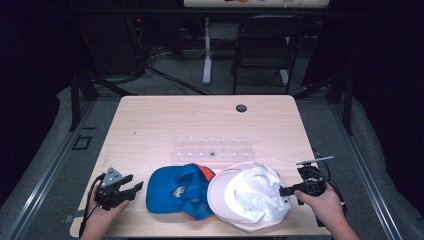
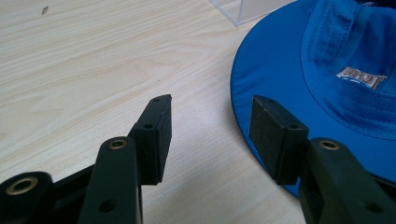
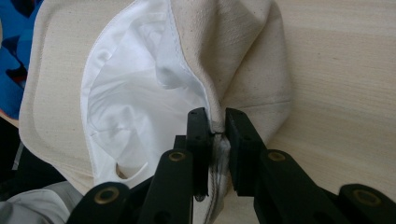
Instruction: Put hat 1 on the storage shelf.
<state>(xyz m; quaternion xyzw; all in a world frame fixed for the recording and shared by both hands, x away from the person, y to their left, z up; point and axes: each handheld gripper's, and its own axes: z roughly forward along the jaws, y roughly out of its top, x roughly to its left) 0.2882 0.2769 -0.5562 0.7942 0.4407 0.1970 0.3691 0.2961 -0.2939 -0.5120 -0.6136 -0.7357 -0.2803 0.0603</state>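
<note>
On the wooden counter (image 1: 165, 125), two hats are lying side by side. The right tongs (image 3: 216, 122) are pinching the white hat (image 1: 250, 195). The left tongs (image 2: 208, 135) are gaping, empty, beside the blue hat (image 2: 299, 88), which is probably waiting untouched.

High view looks down from the near side; both gripper views sit close, seemingly sharing the blue hat (image 2: 327, 70).
</note>
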